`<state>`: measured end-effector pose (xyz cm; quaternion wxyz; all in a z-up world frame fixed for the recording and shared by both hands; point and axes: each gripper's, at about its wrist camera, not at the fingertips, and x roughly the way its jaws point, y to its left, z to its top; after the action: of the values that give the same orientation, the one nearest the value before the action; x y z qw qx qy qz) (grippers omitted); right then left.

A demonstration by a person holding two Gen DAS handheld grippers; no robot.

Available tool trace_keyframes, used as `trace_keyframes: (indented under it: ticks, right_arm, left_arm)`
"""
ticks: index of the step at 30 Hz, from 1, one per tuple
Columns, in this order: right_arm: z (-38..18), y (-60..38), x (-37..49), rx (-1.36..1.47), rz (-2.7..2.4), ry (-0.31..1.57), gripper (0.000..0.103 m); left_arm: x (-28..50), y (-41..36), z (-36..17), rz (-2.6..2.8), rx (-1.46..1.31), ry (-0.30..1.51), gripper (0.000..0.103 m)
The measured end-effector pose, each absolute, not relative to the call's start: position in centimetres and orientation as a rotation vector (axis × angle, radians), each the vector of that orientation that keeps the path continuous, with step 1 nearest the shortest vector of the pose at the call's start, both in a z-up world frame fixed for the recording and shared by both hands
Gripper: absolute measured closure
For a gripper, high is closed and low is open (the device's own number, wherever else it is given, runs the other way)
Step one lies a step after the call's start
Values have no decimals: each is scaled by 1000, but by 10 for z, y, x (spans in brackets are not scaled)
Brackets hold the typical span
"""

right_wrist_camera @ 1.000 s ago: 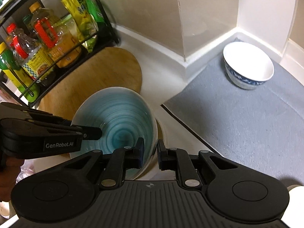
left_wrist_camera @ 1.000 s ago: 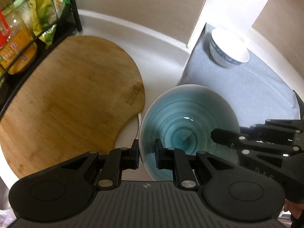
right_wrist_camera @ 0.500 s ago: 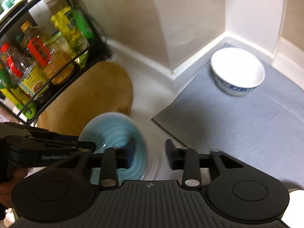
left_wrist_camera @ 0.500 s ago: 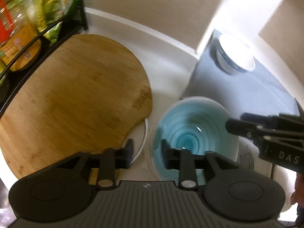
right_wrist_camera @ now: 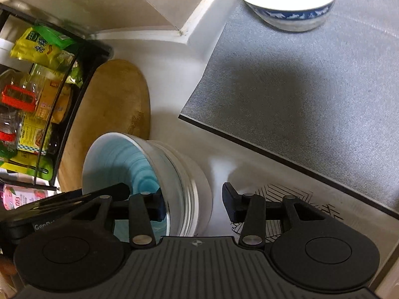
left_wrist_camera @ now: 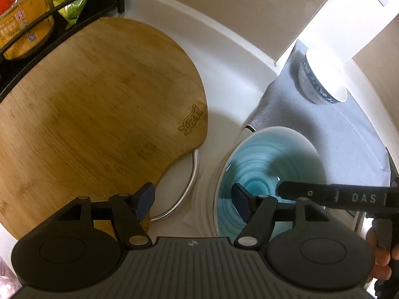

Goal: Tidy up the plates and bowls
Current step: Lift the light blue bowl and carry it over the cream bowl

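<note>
A bowl with a teal-ringed inside point(left_wrist_camera: 269, 164) sits on top of a stack of white dishes point(right_wrist_camera: 197, 184) on the white counter. It also shows in the right wrist view point(right_wrist_camera: 124, 159). My left gripper point(left_wrist_camera: 192, 203) is open, its jaws straddling the stack's left rim without touching. My right gripper point(right_wrist_camera: 193, 205) is open over the stack's right side, one finger point(left_wrist_camera: 324, 194) reaching above the bowl. A white bowl with a blue pattern point(right_wrist_camera: 289, 2) stands upright on the grey mat point(right_wrist_camera: 311, 94) at the far corner; it also shows in the left wrist view point(left_wrist_camera: 321, 82).
A round wooden cutting board point(left_wrist_camera: 94, 119) lies to the left of the stack, with a metal ring point(left_wrist_camera: 189, 182) at its edge. A black wire rack point(right_wrist_camera: 72, 87) with bottles and packets stands at the far left. Walls close off the back.
Both grippers let go of the teal bowl and opened wide. The bowl went down onto the stack of white dishes and both grippers drew back a little.
</note>
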<state>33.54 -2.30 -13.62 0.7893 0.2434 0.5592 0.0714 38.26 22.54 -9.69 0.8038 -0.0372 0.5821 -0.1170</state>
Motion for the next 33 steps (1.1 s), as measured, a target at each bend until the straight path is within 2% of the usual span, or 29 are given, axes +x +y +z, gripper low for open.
trace_keyframes:
  ticks: [2, 6, 12, 15, 20, 23, 27, 28, 29, 31, 33]
  right_arm:
    - [-119, -14, 333, 438, 176, 1137, 57]
    - [-94, 1, 339, 292, 241, 1035, 56]
    - [-111, 15, 365, 233, 237, 1118, 56]
    - [-120, 15, 366, 246, 241, 1141, 48]
    - [-124, 13, 367, 254, 247, 1144, 42]
    - [-129, 13, 368, 266, 240, 1146, 35]
    - [-130, 4, 360, 321, 241, 1161, 36]
    - [-130, 0, 357, 331, 239, 1165, 36]
    - [-130, -3, 354, 337, 237, 1170, 36]
    - [-132, -8, 348, 361, 239, 1182, 53]
    - [-133, -11, 344, 401, 259, 1188, 61]
  left_arm:
    - [383, 226, -97, -254, -89, 1244, 25]
    - [385, 225, -97, -255, -85, 1247, 25]
    - [388, 227, -102, -254, -80, 1261, 23]
    - [389, 227, -108, -260, -73, 1274, 19]
    - [391, 224, -110, -277, -81, 1275, 18]
    - [391, 221, -111, -292, -87, 1272, 18]
    - [385, 220, -113, -364, -125, 1263, 21]
    - [383, 218, -112, -392, -139, 1267, 29]
    - [381, 216, -112, -410, -143, 1275, 32]
    - [375, 210, -109, -408, -93, 1250, 37]
    - [374, 208, -108, -402, -91, 1245, 41]
